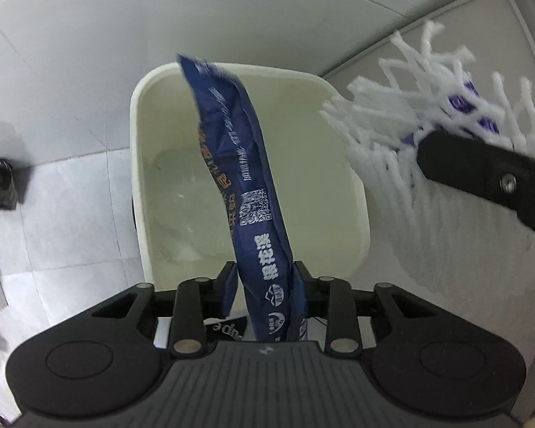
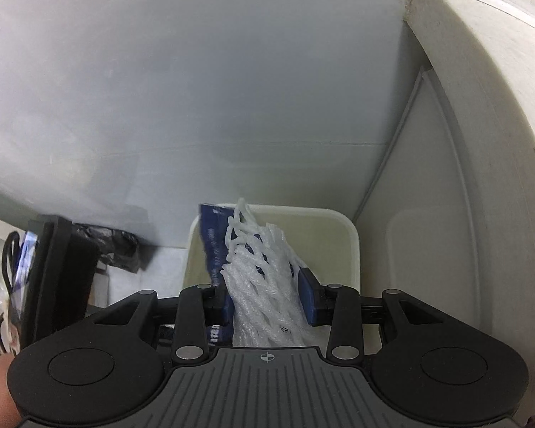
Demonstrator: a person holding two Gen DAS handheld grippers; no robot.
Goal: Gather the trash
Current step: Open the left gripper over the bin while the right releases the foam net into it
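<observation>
**Both hand-held grippers over the bin, each with trash between its fingers**

Left hand-held gripper (image 1: 265,285) – a long, crumpled dark-blue plastic wrapper (image 1: 239,185) with white and orange print stands between its two black fingers, which sit against the wrapper's lower end on both sides; it looks gripped. The wrapper rises up and away from the fingers, over the open mouth of a cream-white rectangular plastic bin (image 1: 339,185). Its far tip reaches the bin's far rim. The bin's inside shows a clear liner at the bottom.

Right hand-held gripper (image 2: 267,297) – a white foam mesh sleeve (image 2: 260,278), the netted kind, fills the gap between its fingers; whether the pads still press on it I cannot tell. The mesh hangs above the same bin (image 2: 342,249), near its right rim in the left wrist view, with the blue wrapper (image 2: 212,235) just behind it.

The bin stands on a pale tiled floor (image 1: 71,214) in a corner, against a white wall (image 2: 196,89). A crumpled black bag (image 2: 119,246) lies on the floor to the bin's left.
</observation>
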